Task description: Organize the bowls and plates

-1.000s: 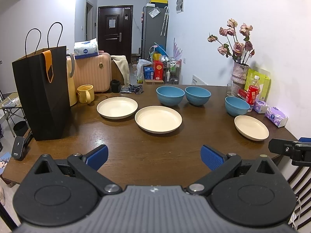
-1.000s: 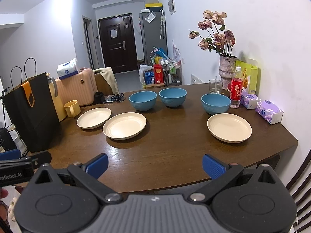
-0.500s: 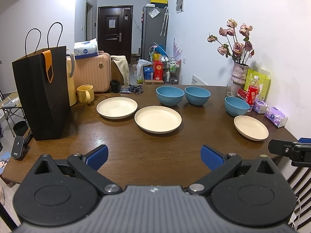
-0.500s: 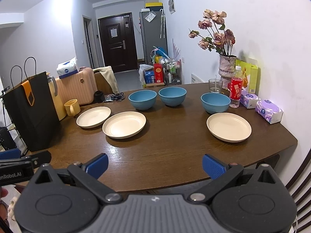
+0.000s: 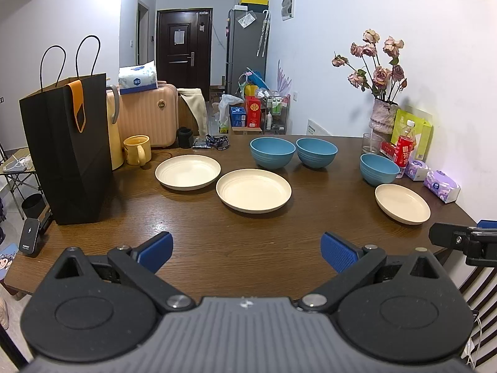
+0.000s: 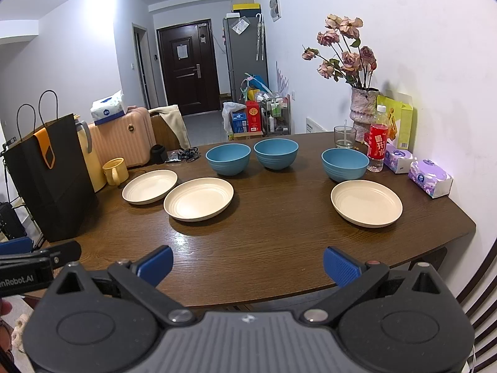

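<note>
Three cream plates lie apart on the brown table (image 5: 217,239): a left plate (image 5: 187,172), a middle plate (image 5: 253,190) and a right plate (image 5: 402,199). Three blue bowls stand behind them: two side by side at mid-table (image 5: 272,152) (image 5: 316,152), one (image 5: 379,168) just behind the right plate. In the right wrist view the right plate (image 6: 366,203) and its bowl (image 6: 344,164) are nearest. My left gripper (image 5: 247,250) and right gripper (image 6: 247,264) are both open and empty above the table's near edge.
A black paper bag (image 5: 66,152) stands at the table's left, with a yellow kettle and a yellow mug (image 5: 137,149) behind. A flower vase (image 5: 383,118), glass, red-labelled bottle (image 5: 404,147) and tissue packs (image 5: 441,185) line the right wall. A pink suitcase stands beyond the table.
Both grippers have barely moved; the view shifted very slightly. Nothing on the table has moved.
</note>
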Tool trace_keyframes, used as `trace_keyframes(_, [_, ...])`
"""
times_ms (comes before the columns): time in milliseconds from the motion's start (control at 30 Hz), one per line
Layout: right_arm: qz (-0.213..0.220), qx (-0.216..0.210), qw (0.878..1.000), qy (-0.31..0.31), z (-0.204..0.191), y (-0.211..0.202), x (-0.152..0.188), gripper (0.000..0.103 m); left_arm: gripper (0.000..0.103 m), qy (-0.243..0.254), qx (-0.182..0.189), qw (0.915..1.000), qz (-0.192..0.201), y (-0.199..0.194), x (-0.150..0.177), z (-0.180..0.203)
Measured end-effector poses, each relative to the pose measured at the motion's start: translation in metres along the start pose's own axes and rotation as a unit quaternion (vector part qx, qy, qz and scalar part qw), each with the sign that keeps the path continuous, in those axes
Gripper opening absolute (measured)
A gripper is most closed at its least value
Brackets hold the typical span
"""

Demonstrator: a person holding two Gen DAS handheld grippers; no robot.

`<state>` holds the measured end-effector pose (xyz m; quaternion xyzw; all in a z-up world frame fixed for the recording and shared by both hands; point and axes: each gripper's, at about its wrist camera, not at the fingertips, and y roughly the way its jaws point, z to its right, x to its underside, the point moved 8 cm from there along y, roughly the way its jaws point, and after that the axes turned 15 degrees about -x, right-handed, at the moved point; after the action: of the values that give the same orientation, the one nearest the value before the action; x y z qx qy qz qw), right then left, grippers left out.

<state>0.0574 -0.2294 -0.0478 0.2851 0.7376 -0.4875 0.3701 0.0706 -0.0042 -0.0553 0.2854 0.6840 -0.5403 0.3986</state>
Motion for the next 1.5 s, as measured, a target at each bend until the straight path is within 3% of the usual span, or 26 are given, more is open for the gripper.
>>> trace_keyframes(1500, [-0.017, -0.010, 1.000, -0.008, -0.006, 0.004, 0.001, 0.103, 0.103, -0.008, -0.005, 0.9999, -0.005, 0.002, 0.000, -0.011])
